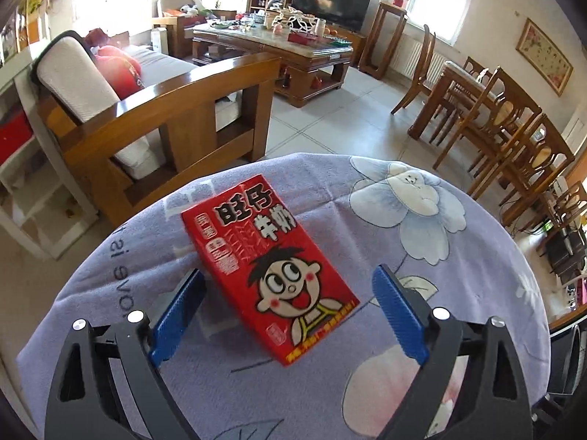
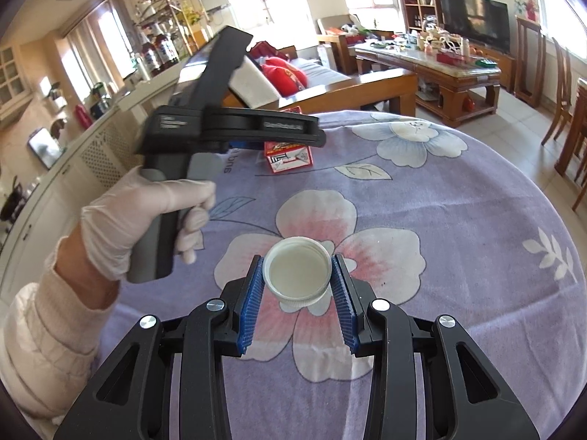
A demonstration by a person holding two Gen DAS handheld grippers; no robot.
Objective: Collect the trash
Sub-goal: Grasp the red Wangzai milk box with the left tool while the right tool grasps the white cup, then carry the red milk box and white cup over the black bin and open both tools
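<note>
Right tool (image 2: 298, 275) is clamped on a white bottle cap (image 2: 296, 271), open side up, both blue pads against its rim; it looks lifted just clear of the floral cloth on the tabletop (image 2: 477, 220), though contact underneath is hard to rule out. Left tool (image 1: 290, 311) stands wide, nothing gripped: the red milk carton (image 1: 269, 267) lies flat on its back between the spread fingers, slightly skewed, pads clear of both long sides as far as I can tell. Carton sits toward the far edge of the tabletop, left of middle; the cap is nearer the middle, over the pink flower print. In the right wrist view the gloved left hand (image 2: 146, 220) holds its tool's handle above the carton, and only the carton's end flap shows under it. Step in hand, my read: cap is picked, carton pick is being lined up. Next move for the left: square the fingers to the carton's long sides, drop a little, close across the narrow width; it is thin card, so it may crush or skid if caught on a corner. No bin or bag visible in either view, so the drop-off spot is unknown.
</note>
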